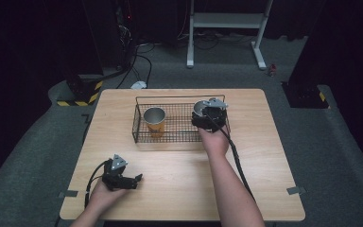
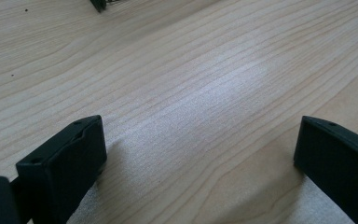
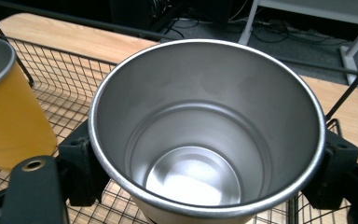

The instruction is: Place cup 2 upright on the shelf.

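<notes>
Two metal cups show: one with a yellow body (image 1: 154, 121) at frame centre, one steel cup (image 1: 200, 108) right of it. One wire basket (image 1: 142, 134) and two grippers, left (image 1: 133, 180) and right (image 1: 211, 115).

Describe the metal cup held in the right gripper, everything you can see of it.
The steel cup is a tapered tumbler with a rolled rim and a brushed, shiny inside that is empty; a pale outer wall shows just below the rim. It stands upright, mouth up, at the right end of the wire basket. The right gripper clamps it from both sides below the rim. An orange cup stands apart to its left.
</notes>
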Action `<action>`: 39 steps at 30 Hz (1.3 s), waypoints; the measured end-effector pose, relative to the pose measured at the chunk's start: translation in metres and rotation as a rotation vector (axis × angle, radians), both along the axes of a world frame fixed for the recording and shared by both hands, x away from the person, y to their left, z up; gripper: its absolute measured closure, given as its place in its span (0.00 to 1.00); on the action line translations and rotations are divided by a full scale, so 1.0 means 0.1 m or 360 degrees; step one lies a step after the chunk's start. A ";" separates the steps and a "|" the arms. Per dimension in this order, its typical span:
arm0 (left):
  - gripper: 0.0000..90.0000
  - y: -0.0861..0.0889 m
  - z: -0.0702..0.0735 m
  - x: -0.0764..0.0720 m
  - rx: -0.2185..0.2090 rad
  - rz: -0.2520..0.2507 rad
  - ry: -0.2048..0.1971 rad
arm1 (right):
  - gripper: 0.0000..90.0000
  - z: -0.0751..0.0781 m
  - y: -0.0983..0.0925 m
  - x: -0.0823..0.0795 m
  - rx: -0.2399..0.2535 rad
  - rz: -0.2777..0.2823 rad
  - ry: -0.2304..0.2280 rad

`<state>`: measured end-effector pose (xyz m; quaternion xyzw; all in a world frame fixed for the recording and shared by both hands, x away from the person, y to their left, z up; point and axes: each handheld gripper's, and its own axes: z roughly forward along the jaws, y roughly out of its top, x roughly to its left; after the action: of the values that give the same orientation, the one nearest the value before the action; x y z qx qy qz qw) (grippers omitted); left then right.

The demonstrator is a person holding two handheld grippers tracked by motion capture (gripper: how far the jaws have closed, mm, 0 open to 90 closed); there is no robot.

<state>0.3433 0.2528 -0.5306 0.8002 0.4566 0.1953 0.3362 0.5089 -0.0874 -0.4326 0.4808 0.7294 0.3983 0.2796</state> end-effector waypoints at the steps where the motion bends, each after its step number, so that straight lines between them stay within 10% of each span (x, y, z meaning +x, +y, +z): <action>1: 0.03 0.00 0.00 0.00 0.0000 0.0000 0.0000 | 0.20 -0.01 0.00 0.01 -0.0008 0.0002 0.0007; 39: 0.03 0.01 0.00 0.00 -0.0007 -0.0013 0.0004 | 0.20 -0.37 0.08 0.22 -0.0096 0.0016 0.0227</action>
<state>0.3431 0.2534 -0.5304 0.8015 0.4542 0.1919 0.3383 0.5312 -0.0790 -0.4700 0.4957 0.7614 0.3424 0.2393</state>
